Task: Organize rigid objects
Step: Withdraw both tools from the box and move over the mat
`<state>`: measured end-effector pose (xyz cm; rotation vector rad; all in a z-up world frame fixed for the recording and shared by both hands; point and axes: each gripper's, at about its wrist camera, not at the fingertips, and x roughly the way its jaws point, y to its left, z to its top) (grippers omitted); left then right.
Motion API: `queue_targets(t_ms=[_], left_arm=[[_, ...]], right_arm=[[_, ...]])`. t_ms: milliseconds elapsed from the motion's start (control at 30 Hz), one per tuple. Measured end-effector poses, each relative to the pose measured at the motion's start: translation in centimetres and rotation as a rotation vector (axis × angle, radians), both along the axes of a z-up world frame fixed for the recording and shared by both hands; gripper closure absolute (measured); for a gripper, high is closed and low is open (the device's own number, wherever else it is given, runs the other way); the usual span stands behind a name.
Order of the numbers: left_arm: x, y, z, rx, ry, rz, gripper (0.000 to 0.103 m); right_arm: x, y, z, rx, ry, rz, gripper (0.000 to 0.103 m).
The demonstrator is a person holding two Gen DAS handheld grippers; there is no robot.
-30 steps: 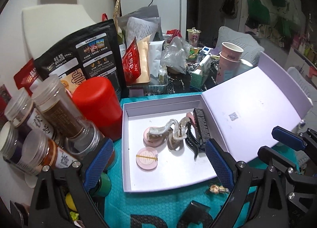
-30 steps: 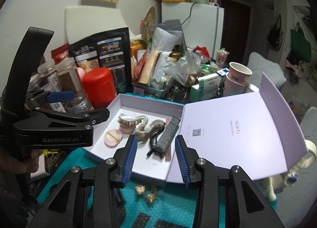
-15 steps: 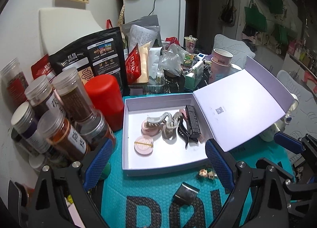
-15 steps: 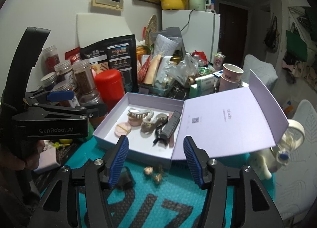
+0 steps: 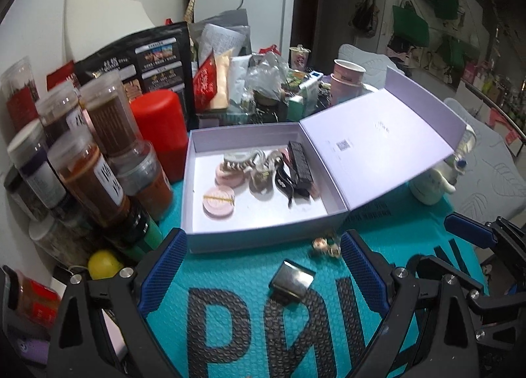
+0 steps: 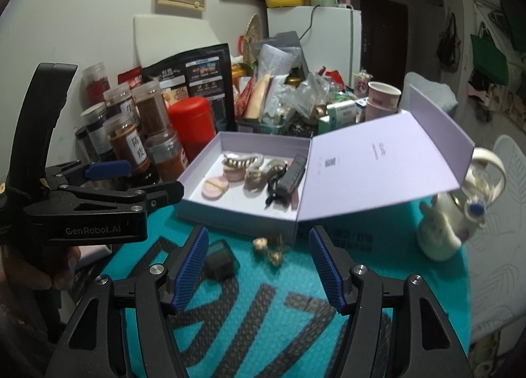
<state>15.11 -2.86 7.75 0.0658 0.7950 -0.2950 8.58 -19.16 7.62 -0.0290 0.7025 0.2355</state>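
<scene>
The lilac box (image 5: 263,243) looks like matt card, smooth inside and on its open lid (image 5: 378,144). Under it the teal mat (image 6: 378,266) has a bubbly, pebbled plastic skin with black print. A small dark clip (image 5: 292,281) shines like polished metal. The 2 pink discs (image 5: 219,202) in the box look matt. The red canister (image 5: 161,128) is glossy plastic; the jars (image 5: 88,174) are clear plastic with paper labels. Both grippers' pads (image 6: 192,268) are ribbed blue rubber on matt black frames with bright metal bolts.
</scene>
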Motion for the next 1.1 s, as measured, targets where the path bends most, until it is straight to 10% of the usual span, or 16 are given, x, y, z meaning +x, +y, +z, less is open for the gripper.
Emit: queue_targets(t_ms=[1100], left_arm=[[1.2, -1.6, -11.8, -0.009, 0.231, -0.091, 0.007]], right_arm=[[2.3, -1.5, -9.3, 0.03, 0.176, -0.022, 0.039]])
